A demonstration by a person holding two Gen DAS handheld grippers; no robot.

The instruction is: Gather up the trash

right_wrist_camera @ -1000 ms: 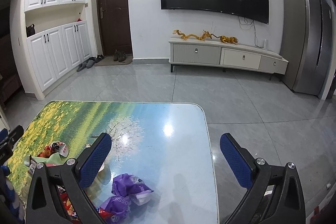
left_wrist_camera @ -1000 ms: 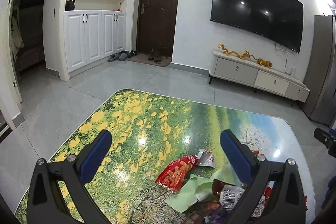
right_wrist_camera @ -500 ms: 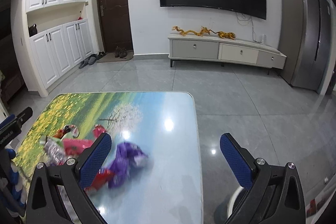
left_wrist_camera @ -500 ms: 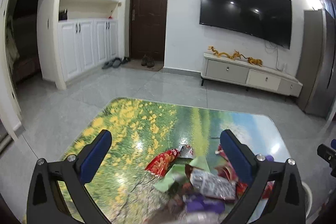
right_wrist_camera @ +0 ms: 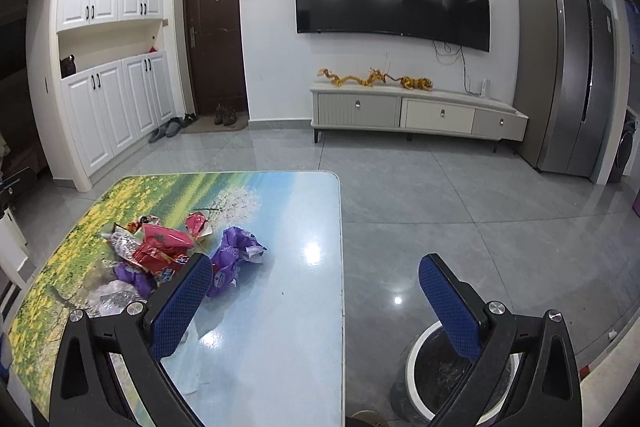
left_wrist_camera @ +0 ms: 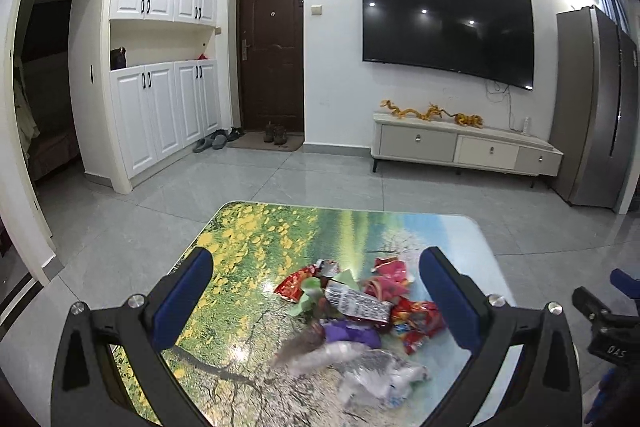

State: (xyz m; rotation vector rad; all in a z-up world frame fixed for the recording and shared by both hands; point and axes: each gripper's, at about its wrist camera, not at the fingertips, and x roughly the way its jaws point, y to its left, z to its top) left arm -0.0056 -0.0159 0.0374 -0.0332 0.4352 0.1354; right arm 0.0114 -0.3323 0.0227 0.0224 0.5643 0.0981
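A pile of snack wrappers [left_wrist_camera: 360, 301] lies on the landscape-print table [left_wrist_camera: 248, 247]: red, purple, silver and clear ones. In the right wrist view the pile [right_wrist_camera: 160, 251] sits at the left, with a purple wrapper [right_wrist_camera: 234, 253] beside it. My left gripper [left_wrist_camera: 320, 301] is open, its blue pads either side of the pile and above it. My right gripper [right_wrist_camera: 316, 301] is open and empty, over the table's right edge. A round bin [right_wrist_camera: 452, 375] with a white rim stands on the floor below the right finger.
The table's right edge [right_wrist_camera: 342, 267] drops to grey tile floor. A TV cabinet [right_wrist_camera: 416, 115] and fridge [right_wrist_camera: 568, 75] stand against the far wall. White cupboards [left_wrist_camera: 160, 107] and a dark door [left_wrist_camera: 272, 55] are far left. The right gripper's body [left_wrist_camera: 608, 323] shows at the left view's right edge.
Both grippers have pulled back and swung right. The wrapper pile now sits further ahead between the left pads. The bin has come into the right wrist view. Both jaws stay open.
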